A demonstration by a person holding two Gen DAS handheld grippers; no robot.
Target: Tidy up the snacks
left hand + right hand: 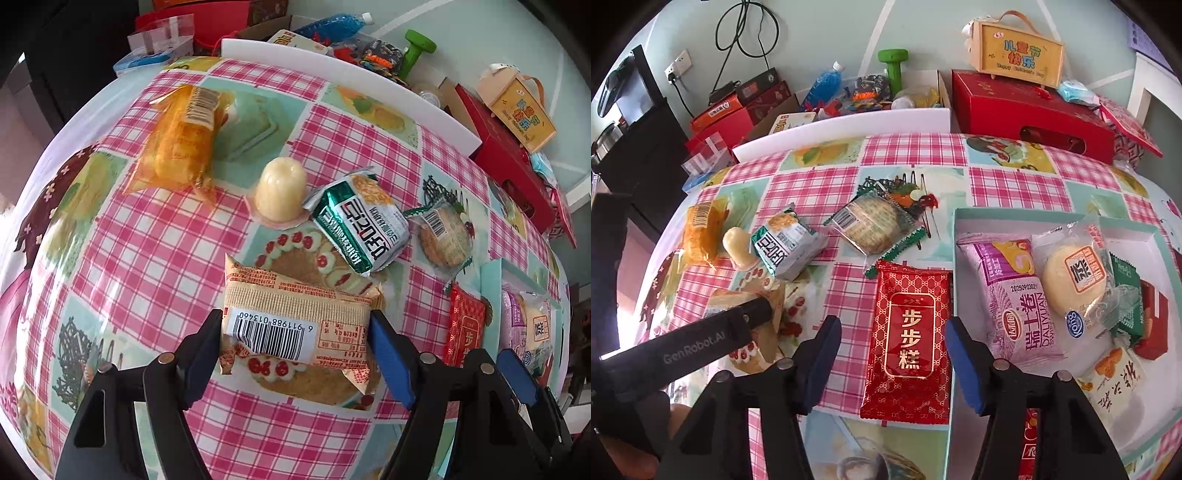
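While flat, packet [295, 295] between left tongs [294, 318]

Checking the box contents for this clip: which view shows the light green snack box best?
The right wrist view: the snack box lies open with its packets inside visible. The left wrist view catches only a corner of it at the right edge, partly behind the right gripper.

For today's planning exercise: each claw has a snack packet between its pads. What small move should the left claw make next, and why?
Probably close the left claw a little more until its pads clearly press the tan barcode packet, then lift. The packet lies flat on the checked tablecloth between the pads, and the box holding sorted snacks sits to the right.
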